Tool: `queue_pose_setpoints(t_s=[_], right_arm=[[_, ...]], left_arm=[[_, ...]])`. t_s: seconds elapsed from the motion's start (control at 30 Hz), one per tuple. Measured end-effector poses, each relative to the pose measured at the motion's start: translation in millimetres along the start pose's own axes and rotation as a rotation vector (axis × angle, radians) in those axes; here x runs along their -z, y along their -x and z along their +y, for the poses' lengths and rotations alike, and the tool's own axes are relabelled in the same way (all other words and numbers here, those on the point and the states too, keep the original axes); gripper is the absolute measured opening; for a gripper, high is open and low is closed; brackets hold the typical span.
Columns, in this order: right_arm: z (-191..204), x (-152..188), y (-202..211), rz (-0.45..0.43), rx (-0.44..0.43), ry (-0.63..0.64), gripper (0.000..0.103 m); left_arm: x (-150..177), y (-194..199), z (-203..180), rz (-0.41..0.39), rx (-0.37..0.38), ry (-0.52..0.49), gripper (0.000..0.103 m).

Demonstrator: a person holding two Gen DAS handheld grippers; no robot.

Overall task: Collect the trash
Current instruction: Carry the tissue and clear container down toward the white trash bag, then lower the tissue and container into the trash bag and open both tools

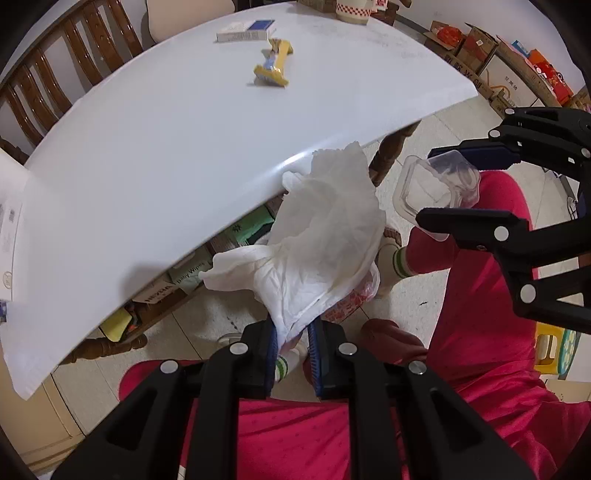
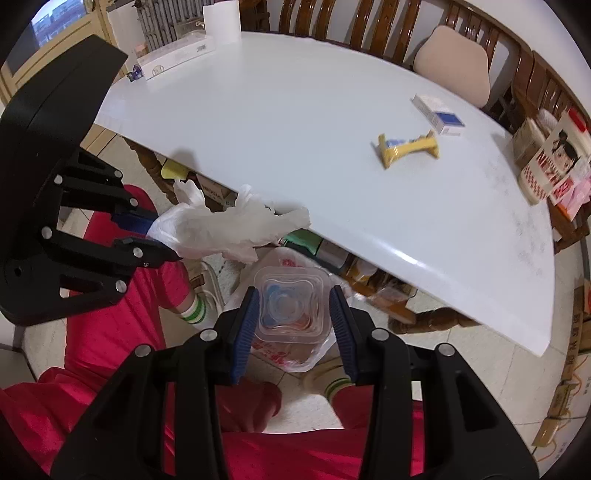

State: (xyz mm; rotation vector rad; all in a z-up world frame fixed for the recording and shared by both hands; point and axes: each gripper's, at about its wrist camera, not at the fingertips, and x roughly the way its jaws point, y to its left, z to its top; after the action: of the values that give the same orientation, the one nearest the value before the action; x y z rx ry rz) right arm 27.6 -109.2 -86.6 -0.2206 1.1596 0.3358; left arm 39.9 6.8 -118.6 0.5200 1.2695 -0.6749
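My left gripper (image 1: 292, 334) is shut on a crumpled white tissue (image 1: 325, 229), held off the table's near edge above a plastic bag with red print (image 1: 354, 299) on the floor. The tissue also shows in the right wrist view (image 2: 236, 225). My right gripper (image 2: 293, 315) is shut on a clear plastic cup (image 2: 291, 302), held over the same bag (image 2: 288, 354). The cup also shows in the left wrist view (image 1: 436, 192). A yellow wrapper (image 1: 273, 64) lies on the white table (image 1: 166, 147), and it also shows in the right wrist view (image 2: 406, 147).
A white and blue box (image 2: 439, 114) lies near the wrapper. A printed carton (image 2: 550, 162) stands at the table's right end, a long white box (image 2: 177, 55) at its far left. Wooden chairs (image 2: 369, 26) line the far side. Cardboard boxes (image 1: 491, 55) sit on the floor.
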Motion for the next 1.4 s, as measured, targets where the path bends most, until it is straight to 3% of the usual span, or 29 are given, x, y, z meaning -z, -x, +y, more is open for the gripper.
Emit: queue_pose_setpoints(t_s=[0.5,0.93,1.4], right_arm=[[-2,22,-54,0.077,-0.014,-0.049,0.039],[-16,45,-133,0.189,-0.019,-0.132,0.039],[-43,59,-221,0.303,-0.019,-0.253,0.039]], left_arm=[[16,-67,-5,0.105,0.021,-0.002,0.015],[25,-150,-9,0.233,0.057,-0.007,0.015],[15,-231,1,0.361,0.055,0.032,0.015]])
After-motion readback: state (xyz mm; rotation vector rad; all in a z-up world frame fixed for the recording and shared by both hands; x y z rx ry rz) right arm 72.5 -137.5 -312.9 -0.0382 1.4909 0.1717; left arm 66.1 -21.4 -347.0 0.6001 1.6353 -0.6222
